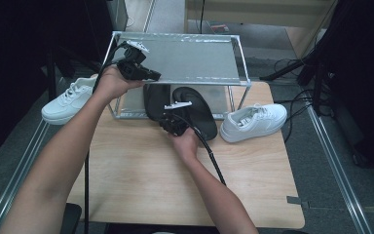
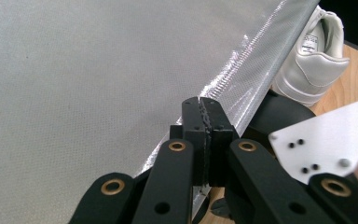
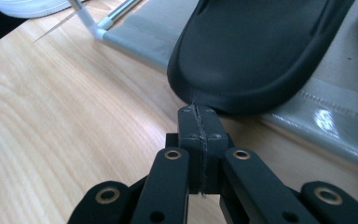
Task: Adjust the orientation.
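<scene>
Wooden table (image 1: pixel 141 170) beneath metal rack (image 1: pixel 190 58)

The near half of the table (image 1: pixel 141 185) is lying bare, giving both hands open passage. The rack (image 1: pixel 175 58) is standing across the far edge, its top shelf blocking any reach from above to the lower shelf. Two black slippers (image 1: pixel 195 109) are filling the lower opening and jutting over the front. White sneakers are flanking the rack, one at the left (image 1: pixel 68 100), one at the right (image 1: pixel 253 122), narrowing the side approaches
</scene>
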Demonstrator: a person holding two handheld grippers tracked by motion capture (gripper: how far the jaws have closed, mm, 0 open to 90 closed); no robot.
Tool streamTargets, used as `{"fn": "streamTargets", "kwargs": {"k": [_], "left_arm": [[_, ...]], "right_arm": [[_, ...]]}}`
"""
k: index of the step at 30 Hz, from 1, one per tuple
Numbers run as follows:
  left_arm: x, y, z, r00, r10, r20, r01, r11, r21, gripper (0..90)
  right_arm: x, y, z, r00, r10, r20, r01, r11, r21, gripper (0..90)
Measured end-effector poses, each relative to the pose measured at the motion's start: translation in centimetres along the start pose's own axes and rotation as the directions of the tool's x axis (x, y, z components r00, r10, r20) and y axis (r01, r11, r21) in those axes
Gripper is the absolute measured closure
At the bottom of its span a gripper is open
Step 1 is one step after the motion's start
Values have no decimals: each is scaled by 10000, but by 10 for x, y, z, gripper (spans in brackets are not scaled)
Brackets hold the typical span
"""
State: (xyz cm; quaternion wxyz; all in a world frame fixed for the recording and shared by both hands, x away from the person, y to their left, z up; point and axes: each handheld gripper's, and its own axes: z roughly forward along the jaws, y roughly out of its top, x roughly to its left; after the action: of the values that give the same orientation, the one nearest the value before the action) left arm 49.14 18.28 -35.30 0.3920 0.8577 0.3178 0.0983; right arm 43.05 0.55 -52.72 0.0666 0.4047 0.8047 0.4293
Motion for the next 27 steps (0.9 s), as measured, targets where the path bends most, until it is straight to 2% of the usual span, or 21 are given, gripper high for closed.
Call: {"fn": "streamTargets", "kwargs": {"k": [9,13,16,20,24,27], "left_arm": [[0,1,0,10000,-87,-13,88,9999,57,900],[0,1,0,10000,-75,-41,75,9999,110,900],[0,2,1,9999,-69,-95,70,9999,133,900],[0,2,1,9999,-119,-64,120,9999,117,900],[1,1,1,9999,-133,-19,133,9998,115,900],[1,1,1,9999,-164,-3,164,9998,80,900]], "right_arm": [[-4,-10,-38,9991,-357,-215,352,9992,-214,900],[-8,-21,-56,9986,-465,-254,459,9987,-240,900],[-13,-29,-69,9989,-352,-306,343,9990,-299,900],[-19,-38,-85,9984,-503,-253,496,9984,-287,900],[-30,-47,-103,9987,-433,-251,424,9985,-335,900],[-43,-55,-114,9995,-321,-12,321,9989,-349,900]]}}
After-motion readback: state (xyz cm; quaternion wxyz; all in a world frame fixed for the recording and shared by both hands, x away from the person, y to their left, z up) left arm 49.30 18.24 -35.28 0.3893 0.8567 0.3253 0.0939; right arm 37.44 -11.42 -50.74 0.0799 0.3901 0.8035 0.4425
